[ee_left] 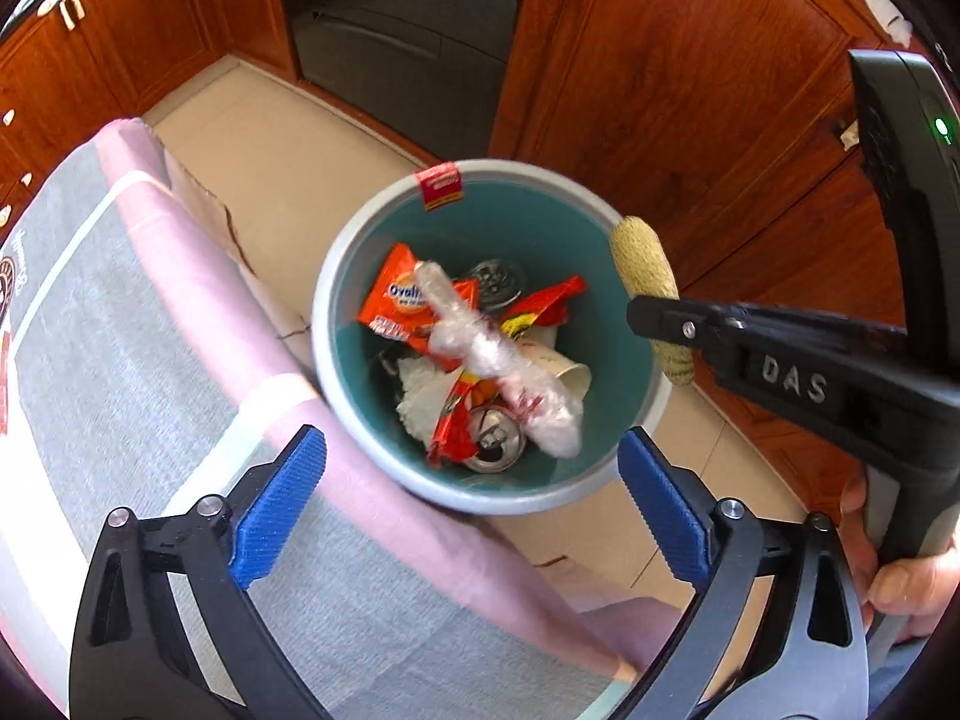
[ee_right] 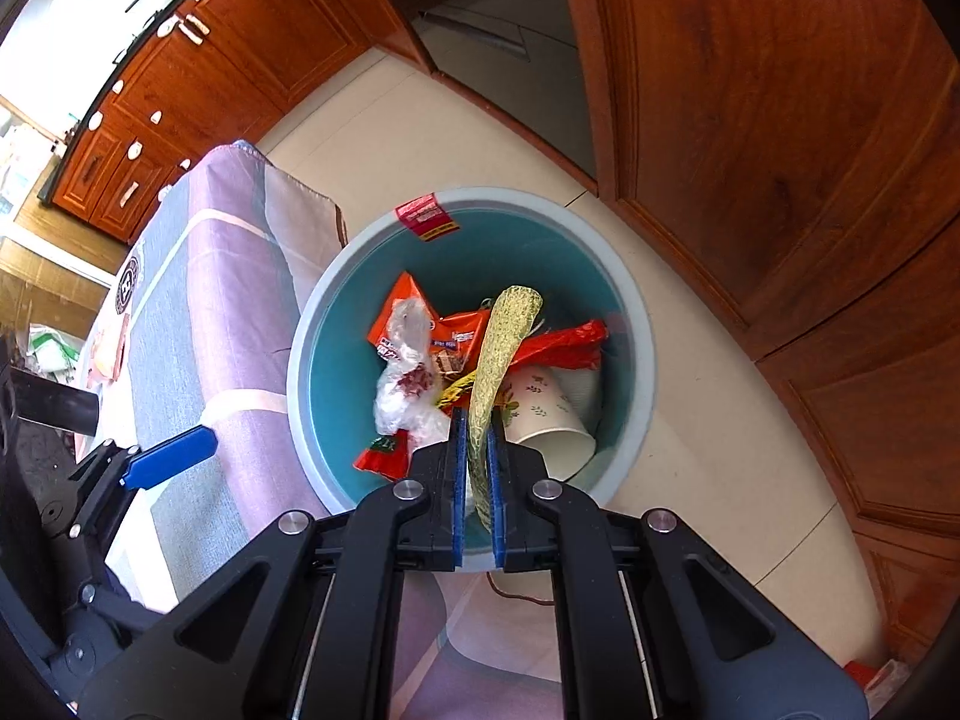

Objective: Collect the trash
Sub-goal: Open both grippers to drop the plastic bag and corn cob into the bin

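1. The right gripper (ee_right: 478, 456) has its 2 blue pads (ee_right: 459, 480) squeezed tight on a corn cob (ee_right: 501, 354).
2. The corn cob is yellow and bare. It sticks out past the pads and hangs over the open top of the trash bin (ee_right: 636, 312).
3. The left gripper (ee_left: 474, 504) has its 2 blue fingers (ee_left: 279, 504) spread wide apart, with nothing between them.
4. The left gripper hangs over the near edge of the trash bin and the table cloth (ee_left: 90, 324).
5. In the trash bin lie an orange snack wrapper (ee_left: 393, 297), a see-through plastic bag (ee_left: 498, 360), a paper cup (ee_right: 549, 420) and 2 cans (ee_left: 493, 441).
6. A red sticker (ee_left: 441, 185) sits on the far rim.
7. The trash bin stands on a pale tiled floor (ee_right: 708, 450), just beside the table.
8. Brown wooden cupboards (ee_left: 678, 78) stand behind it.
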A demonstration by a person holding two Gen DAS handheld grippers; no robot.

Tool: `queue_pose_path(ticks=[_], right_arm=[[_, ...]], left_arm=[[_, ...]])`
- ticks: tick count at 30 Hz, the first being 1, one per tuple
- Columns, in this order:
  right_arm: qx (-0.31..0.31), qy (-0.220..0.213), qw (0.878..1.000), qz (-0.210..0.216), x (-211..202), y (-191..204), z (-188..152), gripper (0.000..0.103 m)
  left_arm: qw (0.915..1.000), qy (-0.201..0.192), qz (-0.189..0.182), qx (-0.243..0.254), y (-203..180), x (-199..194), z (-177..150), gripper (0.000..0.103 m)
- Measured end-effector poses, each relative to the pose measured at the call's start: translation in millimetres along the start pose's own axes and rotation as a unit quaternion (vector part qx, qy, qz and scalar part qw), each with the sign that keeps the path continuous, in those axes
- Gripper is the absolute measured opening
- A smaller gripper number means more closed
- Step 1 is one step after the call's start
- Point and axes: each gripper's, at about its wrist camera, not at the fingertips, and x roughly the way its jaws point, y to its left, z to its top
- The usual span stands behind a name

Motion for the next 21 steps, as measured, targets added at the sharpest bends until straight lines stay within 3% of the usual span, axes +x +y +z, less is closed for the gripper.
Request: queue_pose_path(ticks=[8,9,11,16,21], right_arm=[[-0.016,0.005,1.000,0.004,6,19,3,0.011],[-0.015,0.005,1.000,0.007,7,21,4,0.017],[-0.010,0.002,1.000,0.008,6,23,4,0.064],[0.004,0.014,1.000,0.011,8,24,2,0.079],[0.021,0.035,0.999,-0.004,11,19,-4,0.086]], left_arm=[[0.9995,-0.005,-0.005,-0.031,21,-16,-19,0.099],[0.9994,-0.004,-0.006,-0.035,23,-16,-20,0.099],[0.9992,-0.004,-0.006,-0.038,26,-18,-24,0.099],[0.9991,-0.007,-0.006,-0.043,30,-23,-31,0.099],[0.9992,-0.011,0.000,-0.039,29,-30,-40,0.099]])
